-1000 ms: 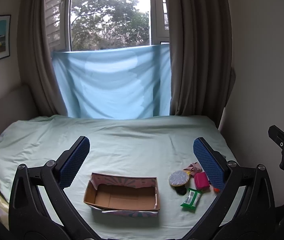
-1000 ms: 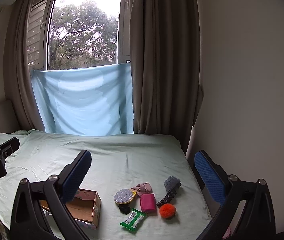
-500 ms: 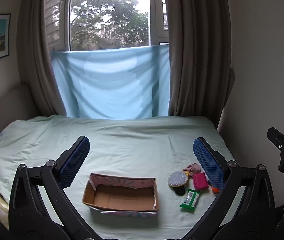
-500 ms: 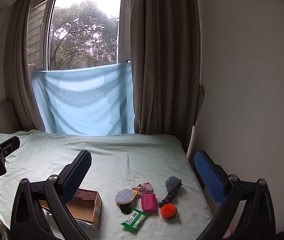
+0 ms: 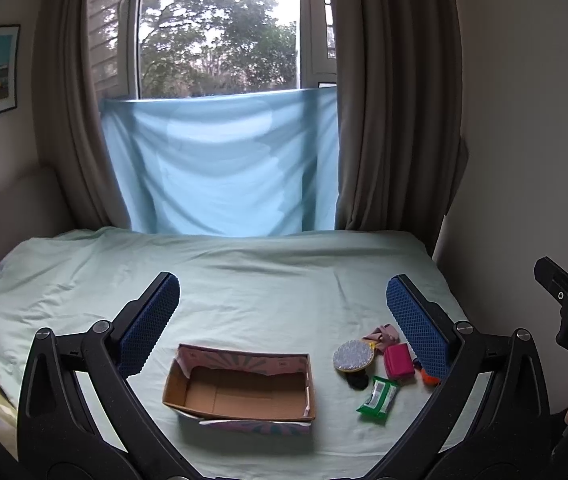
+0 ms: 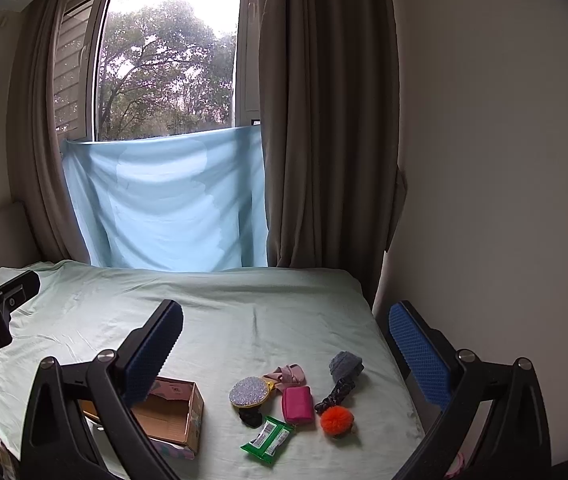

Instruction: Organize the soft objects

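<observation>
Both grippers wide, soft items unsorted on bed

Left gripper spread wide, holding nothing, hovering above the bed. Right gripper likewise wide and unloaded.

Cardboard box sits open near the bed's front edge, only bare cardboard showing inside. Soft items cluster beside it toward the bed's right edge, none in the box: glittery round pad, pink fabric piece just behind it, magenta pouch, green packet nearest the front edge, small black item touching the pad, orange pom-pom, black scrunchie, grey knit item farthest back.
</observation>
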A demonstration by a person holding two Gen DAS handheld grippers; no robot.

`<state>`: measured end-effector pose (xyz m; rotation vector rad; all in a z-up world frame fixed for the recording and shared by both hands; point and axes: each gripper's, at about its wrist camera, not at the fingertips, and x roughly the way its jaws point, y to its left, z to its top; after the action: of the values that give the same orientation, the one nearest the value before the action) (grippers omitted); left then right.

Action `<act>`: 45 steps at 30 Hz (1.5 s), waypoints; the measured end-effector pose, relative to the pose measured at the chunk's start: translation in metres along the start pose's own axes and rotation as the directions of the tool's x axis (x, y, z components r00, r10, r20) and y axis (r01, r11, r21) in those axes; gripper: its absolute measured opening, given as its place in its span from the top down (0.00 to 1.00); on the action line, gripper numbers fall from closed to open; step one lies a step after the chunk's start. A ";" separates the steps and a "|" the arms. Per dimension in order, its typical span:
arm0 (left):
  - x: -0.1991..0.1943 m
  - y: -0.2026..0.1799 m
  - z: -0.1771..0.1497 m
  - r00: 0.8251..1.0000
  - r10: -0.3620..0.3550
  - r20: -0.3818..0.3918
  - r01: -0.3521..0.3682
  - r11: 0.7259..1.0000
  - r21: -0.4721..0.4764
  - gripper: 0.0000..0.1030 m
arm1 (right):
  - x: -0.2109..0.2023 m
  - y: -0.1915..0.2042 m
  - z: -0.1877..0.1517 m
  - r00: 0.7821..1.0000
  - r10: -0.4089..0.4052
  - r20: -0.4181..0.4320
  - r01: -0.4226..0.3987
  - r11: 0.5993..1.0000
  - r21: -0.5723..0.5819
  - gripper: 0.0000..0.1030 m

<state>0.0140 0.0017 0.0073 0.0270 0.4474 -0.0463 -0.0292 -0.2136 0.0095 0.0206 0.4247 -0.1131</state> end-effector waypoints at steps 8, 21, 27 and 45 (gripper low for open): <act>0.001 -0.002 0.001 1.000 0.001 -0.002 -0.001 1.000 -0.001 0.00 | 0.000 0.000 -0.001 1.000 0.000 0.000 0.000 1.000 0.004 0.00; 0.005 0.000 0.002 1.000 -0.003 -0.007 0.003 1.000 -0.002 0.00 | 0.001 0.000 -0.002 1.000 -0.002 0.000 0.002 1.000 0.005 0.00; 0.008 0.003 0.001 1.000 -0.010 -0.011 0.010 1.000 -0.005 0.00 | 0.000 0.002 -0.002 1.000 -0.006 -0.002 0.006 1.000 0.004 0.00; 0.054 0.016 0.005 0.992 -0.082 -0.099 0.084 0.996 0.015 0.00 | 0.013 0.015 0.000 0.999 -0.021 -0.035 0.022 1.000 0.023 0.00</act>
<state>0.0652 0.0159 -0.0117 0.0292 0.5465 -0.1315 -0.0156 -0.2003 0.0040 0.0408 0.4584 -0.1386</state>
